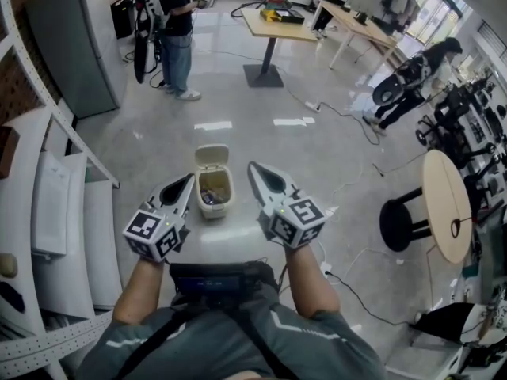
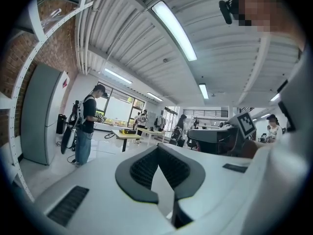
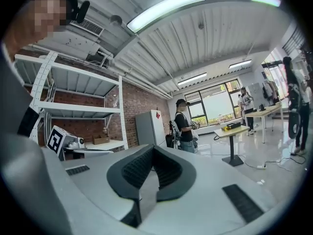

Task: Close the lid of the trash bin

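A small cream trash bin (image 1: 215,197) stands on the floor just ahead of me, between my two grippers. Its lid (image 1: 211,157) is swung up and back, and some rubbish shows inside. My left gripper (image 1: 189,179) is held to the bin's left, jaws shut on nothing. On the bin's right my right gripper (image 1: 253,166) is likewise shut and empty. Both point forward above the floor, touching neither bin nor lid. In the left gripper view the left gripper (image 2: 157,149) faces out into the room, and the right gripper (image 3: 152,149) does the same in its view; the bin shows in neither.
White shelving (image 1: 47,212) runs along my left. A round table (image 1: 444,204) and black stool (image 1: 402,223) stand at the right, with cables (image 1: 348,187) on the floor. A person (image 1: 176,30) stands far ahead near a desk (image 1: 273,26); another person (image 1: 412,74) bends at the right.
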Motion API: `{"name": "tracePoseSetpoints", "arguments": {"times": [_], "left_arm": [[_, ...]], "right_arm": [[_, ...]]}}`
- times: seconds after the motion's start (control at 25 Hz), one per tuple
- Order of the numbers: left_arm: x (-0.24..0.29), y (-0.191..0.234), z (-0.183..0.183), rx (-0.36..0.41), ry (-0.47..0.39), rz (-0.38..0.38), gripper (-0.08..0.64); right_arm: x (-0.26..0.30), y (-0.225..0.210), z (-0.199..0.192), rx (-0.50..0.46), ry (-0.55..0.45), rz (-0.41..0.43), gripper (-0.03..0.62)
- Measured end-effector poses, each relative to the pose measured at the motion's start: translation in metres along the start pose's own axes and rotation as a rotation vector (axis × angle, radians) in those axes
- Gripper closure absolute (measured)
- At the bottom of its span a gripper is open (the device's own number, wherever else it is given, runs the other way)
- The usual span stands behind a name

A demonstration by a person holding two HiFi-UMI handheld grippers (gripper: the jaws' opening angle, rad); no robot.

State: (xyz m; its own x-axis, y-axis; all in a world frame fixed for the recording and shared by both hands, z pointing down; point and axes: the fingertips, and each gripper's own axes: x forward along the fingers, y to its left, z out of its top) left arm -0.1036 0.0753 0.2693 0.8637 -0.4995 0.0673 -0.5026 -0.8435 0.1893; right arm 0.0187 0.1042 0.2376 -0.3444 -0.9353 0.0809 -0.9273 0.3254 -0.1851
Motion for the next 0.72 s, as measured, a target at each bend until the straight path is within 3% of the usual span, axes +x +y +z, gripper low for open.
{"name": "tracePoseSetpoints", "arguments": {"times": [0.4, 0.72], "left_arm": [[0.074, 0.034, 0.005, 0.005, 0.005, 0.051, 0.565], [0.148, 0.051, 0.030, 0.023, -0.021, 0.094, 0.565]], "right_arm": [[0.056, -0.064, 0.008, 0.003, -0.006, 0.084, 0.581], [0.096, -0.123, 0.029, -0.025, -0.008, 0.159, 0.581]]}}
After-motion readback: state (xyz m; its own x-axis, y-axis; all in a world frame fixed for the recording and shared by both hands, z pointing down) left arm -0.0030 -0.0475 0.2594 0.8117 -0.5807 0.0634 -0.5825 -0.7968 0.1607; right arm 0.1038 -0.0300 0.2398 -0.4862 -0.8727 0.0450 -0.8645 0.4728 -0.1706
